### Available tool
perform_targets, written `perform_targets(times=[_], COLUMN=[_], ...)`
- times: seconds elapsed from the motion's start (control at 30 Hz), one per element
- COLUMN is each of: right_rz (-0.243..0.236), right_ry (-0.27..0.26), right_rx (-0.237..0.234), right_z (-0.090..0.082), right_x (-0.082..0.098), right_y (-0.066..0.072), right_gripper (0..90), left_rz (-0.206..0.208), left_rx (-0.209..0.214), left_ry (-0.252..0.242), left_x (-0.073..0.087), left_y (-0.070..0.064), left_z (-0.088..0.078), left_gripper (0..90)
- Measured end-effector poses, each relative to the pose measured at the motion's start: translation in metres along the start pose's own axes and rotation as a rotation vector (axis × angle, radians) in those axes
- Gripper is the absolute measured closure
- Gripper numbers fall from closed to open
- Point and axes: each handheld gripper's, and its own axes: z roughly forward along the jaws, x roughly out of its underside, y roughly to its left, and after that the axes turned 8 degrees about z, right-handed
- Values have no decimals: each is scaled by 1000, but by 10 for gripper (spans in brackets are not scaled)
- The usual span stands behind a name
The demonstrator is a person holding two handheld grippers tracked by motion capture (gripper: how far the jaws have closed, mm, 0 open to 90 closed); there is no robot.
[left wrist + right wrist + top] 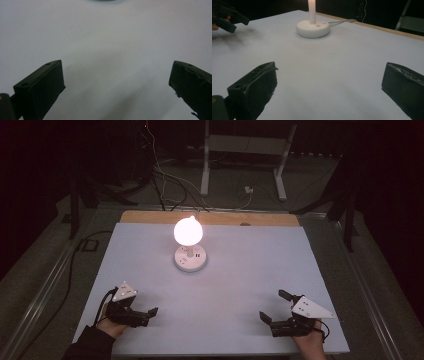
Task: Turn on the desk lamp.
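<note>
On the white table (250, 270), high view: lit globe lamp (188, 231) on round white base, far centre; left gripper (148, 315) and right gripper (272, 308) near, jaws wide, empty. Left gripper view: bare table. Right gripper view: lamp base (312, 28) ahead.

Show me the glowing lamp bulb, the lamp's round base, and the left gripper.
lamp bulb (188, 231), high view, centre of the lit globe
lamp base (312, 29), right gripper view, top of the white disc
left gripper (151, 312), high view, between the fingertips

High view looks down; right tool view (low, close) shares the lamp (189, 245).
</note>
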Motion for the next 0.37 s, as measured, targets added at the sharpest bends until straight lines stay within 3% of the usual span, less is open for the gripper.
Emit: perform_targets(times=[0.23,0.37], right_rz=[-4,-7], right_ry=[2,3], right_rx=[-5,-7], right_z=[0,-1], right_x=[0,0], right_y=[1,1], right_gripper=[0,0], left_rz=[-3,-6], left_rx=[13,15], left_ry=[-19,-10], left_x=[9,10], left_y=[-4,-3], left_z=[-11,-8], left_gripper=[6,6])
